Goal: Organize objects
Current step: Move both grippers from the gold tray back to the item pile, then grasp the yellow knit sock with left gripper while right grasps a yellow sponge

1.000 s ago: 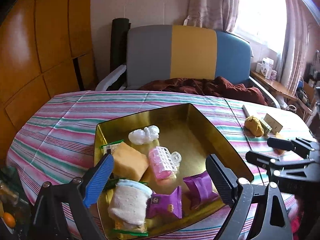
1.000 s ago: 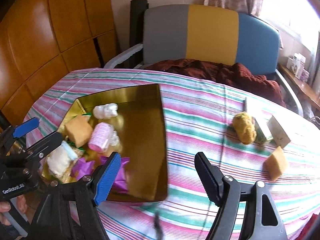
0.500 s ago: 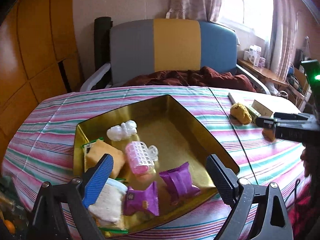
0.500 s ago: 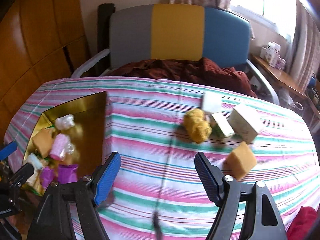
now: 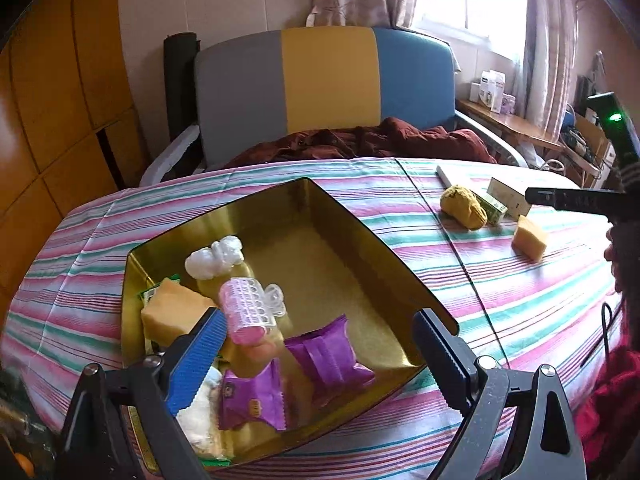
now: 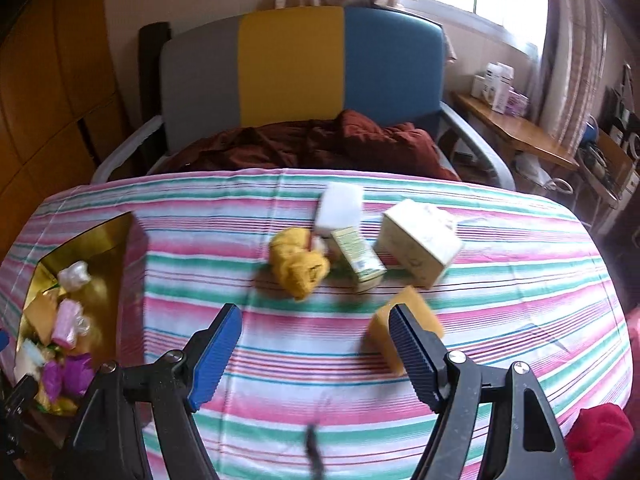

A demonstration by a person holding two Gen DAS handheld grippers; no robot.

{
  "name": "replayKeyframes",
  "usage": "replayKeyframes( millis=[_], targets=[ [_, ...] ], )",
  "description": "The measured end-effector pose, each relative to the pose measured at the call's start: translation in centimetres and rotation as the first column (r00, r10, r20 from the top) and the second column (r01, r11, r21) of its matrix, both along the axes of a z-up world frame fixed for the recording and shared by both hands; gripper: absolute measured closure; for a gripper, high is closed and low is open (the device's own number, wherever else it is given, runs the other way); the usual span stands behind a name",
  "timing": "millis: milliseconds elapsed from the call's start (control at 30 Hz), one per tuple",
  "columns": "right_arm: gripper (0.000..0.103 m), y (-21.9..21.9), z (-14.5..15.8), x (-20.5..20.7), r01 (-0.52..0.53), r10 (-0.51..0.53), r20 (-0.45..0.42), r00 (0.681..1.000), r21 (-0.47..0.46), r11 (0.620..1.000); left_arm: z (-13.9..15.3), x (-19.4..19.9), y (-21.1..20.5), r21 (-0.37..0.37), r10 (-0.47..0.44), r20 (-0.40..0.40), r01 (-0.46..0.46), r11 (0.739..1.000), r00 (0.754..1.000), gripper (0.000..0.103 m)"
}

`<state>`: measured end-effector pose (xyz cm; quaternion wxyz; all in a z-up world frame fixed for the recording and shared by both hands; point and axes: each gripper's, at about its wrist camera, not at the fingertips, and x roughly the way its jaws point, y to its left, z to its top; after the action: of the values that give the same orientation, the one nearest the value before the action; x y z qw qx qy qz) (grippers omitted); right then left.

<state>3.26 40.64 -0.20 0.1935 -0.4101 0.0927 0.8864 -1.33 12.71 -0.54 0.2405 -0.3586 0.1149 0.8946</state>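
Left wrist view: the left gripper (image 5: 316, 354) hangs over the near end of the shallow gold metal tray (image 5: 384, 252), jaws spread wide with nothing clamped. A second ago the tray sat further off under it; now the pink ribbed hair roller (image 5: 248, 310) lies just beyond its blue left pad and the two purple foil snack packets (image 5: 324, 352) lie between the jaws, lower down. This hand looks parked beside the sorted goods.

Right wrist view: the right gripper (image 6: 316, 354) has swung away from the tray, which has slid to the far left edge, and now faces the loose items on the striped tablecloth (image 6: 520, 300). Its jaws stand partly open and empty. The tan sponge block (image 6: 404, 328) sits just behind its right pad; the mustard knitted bundle (image 6: 298, 266) and small boxes lie ahead. The sponge is probably next for the tray.
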Motion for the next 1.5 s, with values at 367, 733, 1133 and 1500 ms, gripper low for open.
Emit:
replayKeyframes(
  millis=[367,733,1133,1500],
  targets=[
    [0.025,9.7,-3.8,2.5,0.246,-0.250,-0.014,0.968,-0.138,0.959,-0.3,0.1,2.4,-0.024,-0.052,0.022,0.052,0.998,0.998,0.008],
    [0.024,13.7,-4.8,5.3,0.394,-0.417,0.009,0.909,-0.347,0.851,0.0,-0.2,9.5,0.011,-0.214,0.085,0.214,0.977,0.973,0.008],
    [0.024,13.6,-5.5,4.9,0.355,-0.377,0.029,0.926,-0.413,0.839,-1.9,-5.2,17.2,0.059,-0.199,0.296,0.190,0.980,0.934,0.009],
    [0.024,13.4,-5.8,4.2,0.319,-0.338,0.039,0.940,-0.451,0.834,-3.8,-10.0,23.9,0.049,-0.152,0.306,0.144,0.988,0.940,0.013]
  ],
)
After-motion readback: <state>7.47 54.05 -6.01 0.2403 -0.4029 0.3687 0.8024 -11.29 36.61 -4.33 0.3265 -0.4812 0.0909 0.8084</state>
